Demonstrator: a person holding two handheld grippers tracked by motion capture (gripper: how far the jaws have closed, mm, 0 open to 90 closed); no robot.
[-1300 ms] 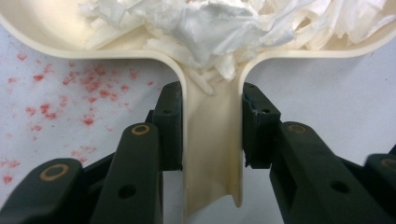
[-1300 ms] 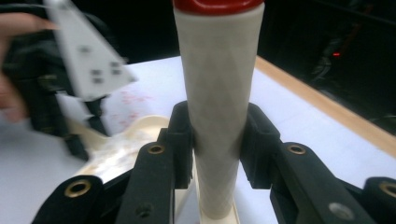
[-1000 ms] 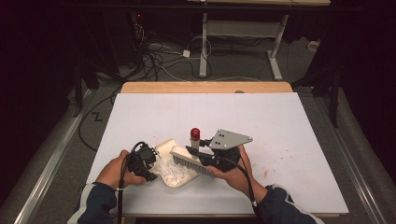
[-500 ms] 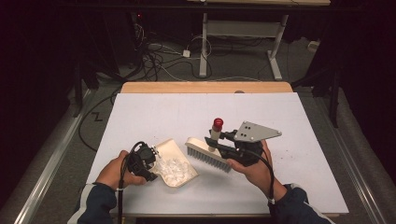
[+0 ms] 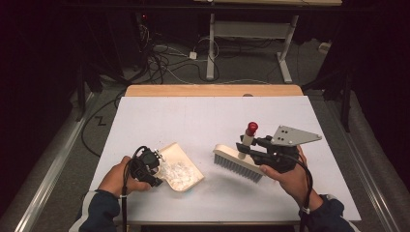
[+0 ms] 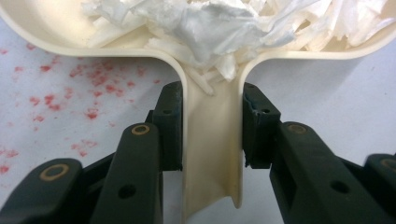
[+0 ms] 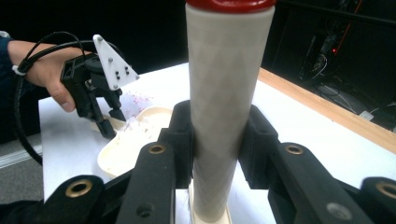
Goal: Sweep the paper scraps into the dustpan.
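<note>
A cream dustpan [image 5: 186, 157] lies at the table's front left with white paper shreds [image 5: 178, 172] in it. My left gripper [image 5: 151, 164] is shut on its handle [image 6: 212, 154], one jaw on each side, and the shreds [image 6: 219, 23] pile up just beyond. To the right, my right gripper [image 5: 247, 147] is shut on the white handle [image 7: 226, 84] of a hand brush [image 5: 237, 163] with a red cap [image 5: 252, 127]. The brush hangs tilted, bristles down, a short gap to the right of the pan. The right gripper view also has the left gripper [image 7: 112, 122] at the dustpan [image 7: 133, 144].
The white table top [image 5: 193, 121] has a wooden strip [image 5: 212, 90] along its far edge. Faint red specks [image 6: 84, 84] mark the surface beside the pan. Cables [image 5: 164, 53] and a desk frame [image 5: 212, 43] lie on the dark floor beyond.
My right gripper has carried the brush to the right, away from the dustpan's mouth. The left gripper and the pan have stayed put.
</note>
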